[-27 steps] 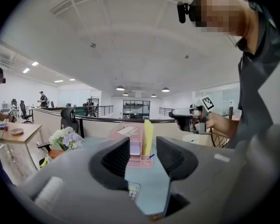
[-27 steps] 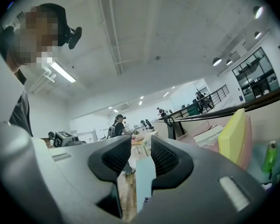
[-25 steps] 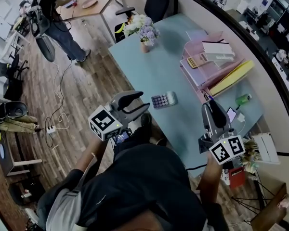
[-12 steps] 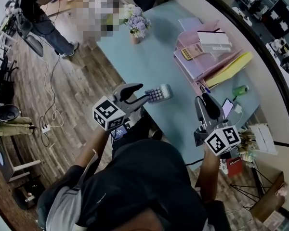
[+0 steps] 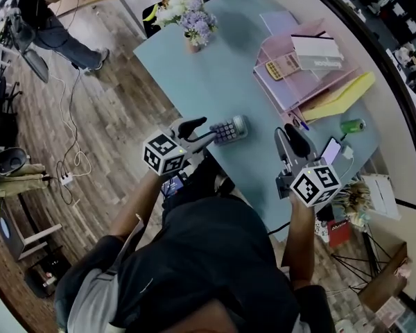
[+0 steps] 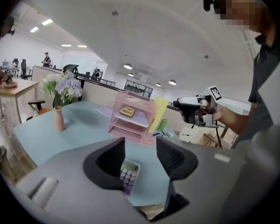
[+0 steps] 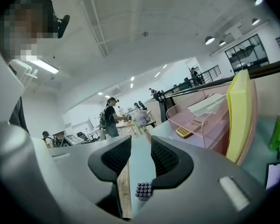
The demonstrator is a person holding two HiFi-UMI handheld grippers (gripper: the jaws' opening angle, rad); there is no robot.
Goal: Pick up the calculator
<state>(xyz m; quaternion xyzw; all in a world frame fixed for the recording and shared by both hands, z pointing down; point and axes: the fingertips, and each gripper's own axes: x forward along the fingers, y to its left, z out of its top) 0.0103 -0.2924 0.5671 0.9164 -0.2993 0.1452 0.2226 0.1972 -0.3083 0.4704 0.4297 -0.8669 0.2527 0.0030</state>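
A small grey calculator (image 5: 230, 129) with purple keys lies flat near the front edge of the light blue table (image 5: 194, 68). My left gripper (image 5: 206, 131) is open just left of it, fingertips close to its near end. In the left gripper view the calculator (image 6: 129, 175) shows low between the spread jaws of the left gripper (image 6: 140, 158), nearer the left one. My right gripper (image 5: 289, 143) hovers open over the table's front right, a hand's width from the calculator. In the right gripper view the calculator (image 7: 143, 190) is small and low between the jaws of the right gripper (image 7: 140, 158).
A pink file tray (image 5: 312, 82) at the back right holds a yellow calculator (image 5: 284, 66) and a notebook. Beside it are a yellow folder (image 5: 343, 97), a green bottle (image 5: 351, 125) and a phone (image 5: 331, 151). A flower vase (image 5: 189, 19) stands far left. A person (image 5: 38, 12) works beyond.
My left gripper has moved forward and right, up to the calculator's near end. The right gripper has shifted slightly left. The head view has tilted, so the table sits higher.
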